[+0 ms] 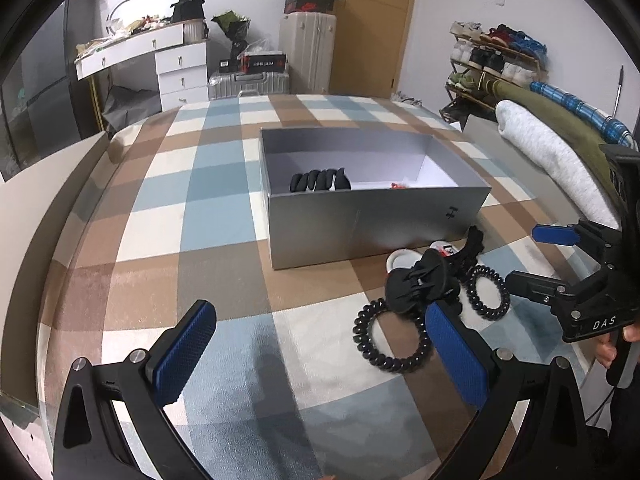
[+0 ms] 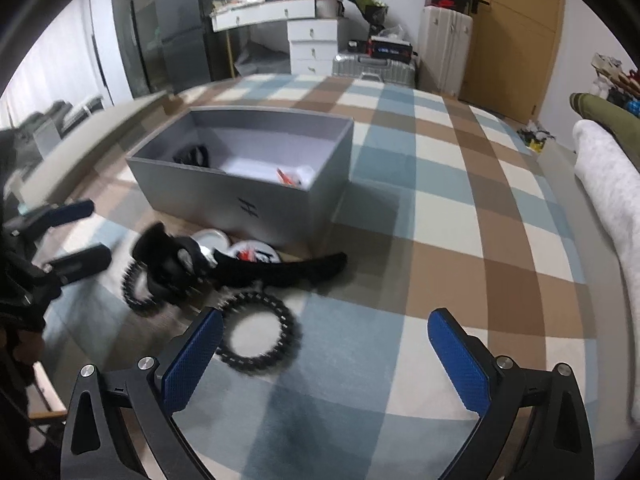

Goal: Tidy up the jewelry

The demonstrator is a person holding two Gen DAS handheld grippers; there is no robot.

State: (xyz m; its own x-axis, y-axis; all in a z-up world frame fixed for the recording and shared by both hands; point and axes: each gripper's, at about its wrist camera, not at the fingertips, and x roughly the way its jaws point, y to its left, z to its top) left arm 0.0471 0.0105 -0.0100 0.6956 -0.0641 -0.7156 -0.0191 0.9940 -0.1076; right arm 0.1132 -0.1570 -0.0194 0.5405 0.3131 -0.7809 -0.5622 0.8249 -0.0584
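Both claws are spread wide and hold nothing: your left claw hovers beside the larger spiral hair tie, your right claw near the smaller spiral hair tie. Inside the grey box you already have a black comb-like clip and a small red-and-white piece. On the checked bedspread, just in front of the box, the black claw clip, long black hair clip and two white round cases remain, so you look under halfway.

bed cover: blue, brown, cream checks | box: plain grey, white inside | spiral hair ties: black | claw clip: black | gripper pads: blue, dimpled
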